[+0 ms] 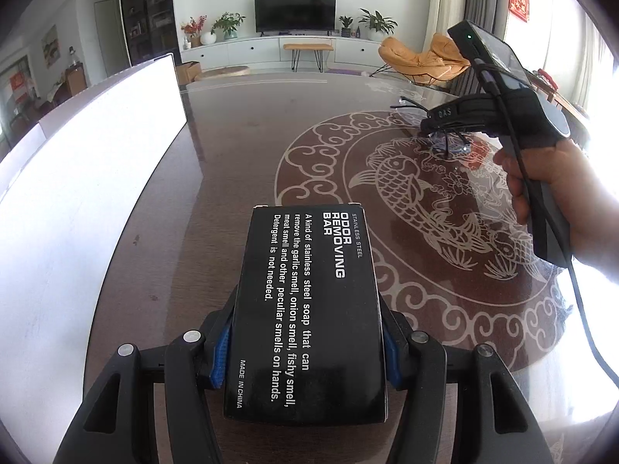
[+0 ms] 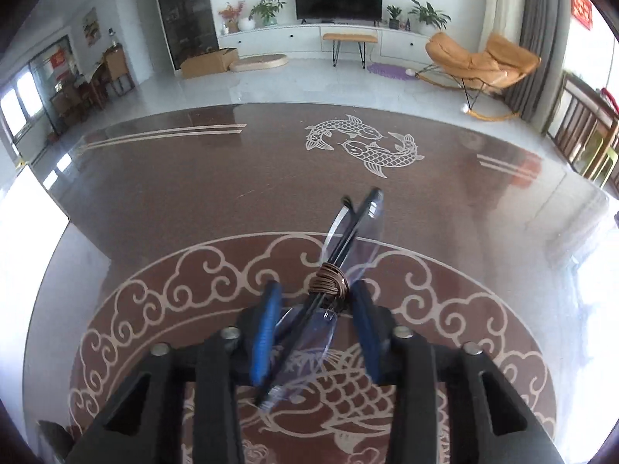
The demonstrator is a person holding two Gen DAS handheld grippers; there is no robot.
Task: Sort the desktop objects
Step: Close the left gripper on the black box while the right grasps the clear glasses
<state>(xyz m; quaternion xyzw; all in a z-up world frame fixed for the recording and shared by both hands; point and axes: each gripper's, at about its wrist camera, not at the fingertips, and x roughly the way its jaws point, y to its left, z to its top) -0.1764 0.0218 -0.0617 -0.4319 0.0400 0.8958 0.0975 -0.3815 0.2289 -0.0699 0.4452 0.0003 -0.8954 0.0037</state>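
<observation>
My left jaws point(image 1: 305, 352) clamp the black box point(image 1: 309, 309), long axis pointing at the tabletop's point(image 2: 193, 193) far edge. My right jaws point(image 2: 315, 324) hold folded glasses point(image 2: 340, 247), pointing likewise.

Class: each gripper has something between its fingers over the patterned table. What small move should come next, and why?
Probably lift the right gripper slightly and check the hold. The glasses sit slanted between its jaws, so the grip may be loose. The left gripper already clamps the black box squarely, with the white container to its left, so it can wait.
</observation>
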